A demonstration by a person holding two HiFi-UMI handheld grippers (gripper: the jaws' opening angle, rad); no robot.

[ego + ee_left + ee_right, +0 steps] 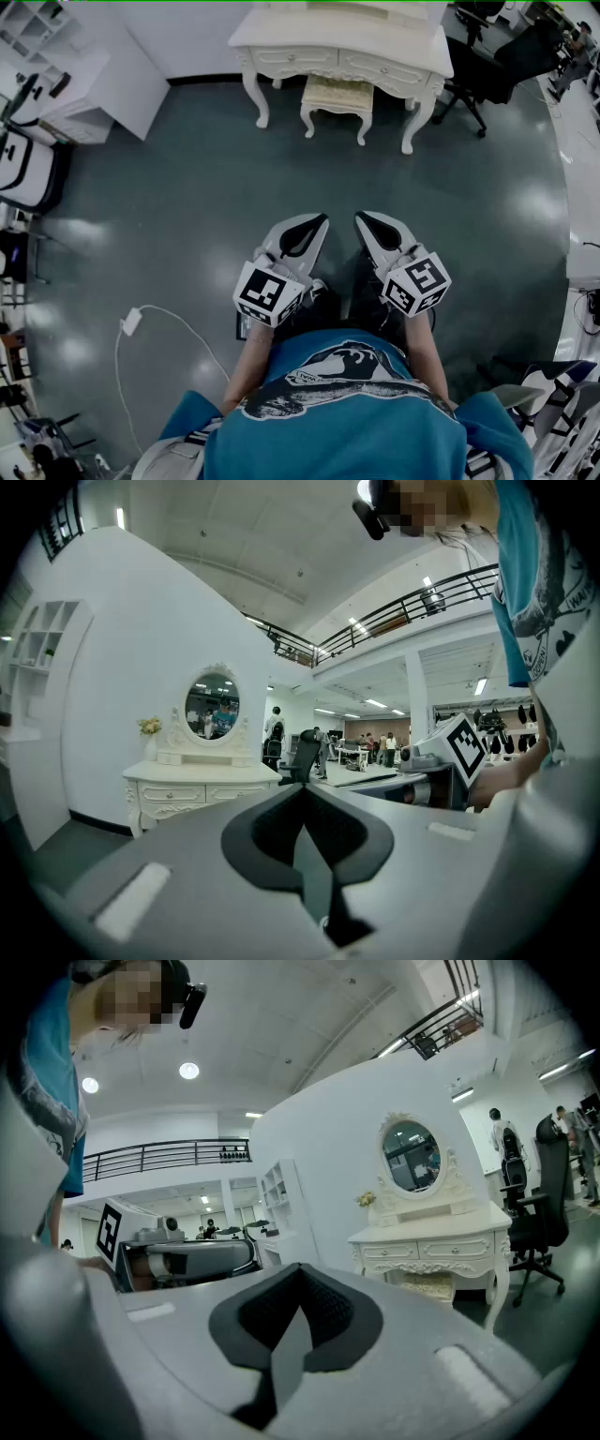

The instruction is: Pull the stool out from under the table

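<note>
A cream stool (337, 96) with carved legs stands tucked under the white dressing table (281, 36) at the top of the head view. The right gripper view shows the stool (429, 1287) between the dressing table's (433, 1237) legs. In the left gripper view only the dressing table (199, 786) with its oval mirror shows; the stool is hidden there. My left gripper (319, 221) and right gripper (362, 219) are held side by side close to the person's body, far short of the stool. Both are shut with nothing between the jaws.
A white shelf unit (66, 70) stands at the left. A black office chair (487, 66) sits to the right of the dressing table. A white cable and adapter (131, 323) lie on the dark floor at the left. A white counter edge (583, 159) runs along the right.
</note>
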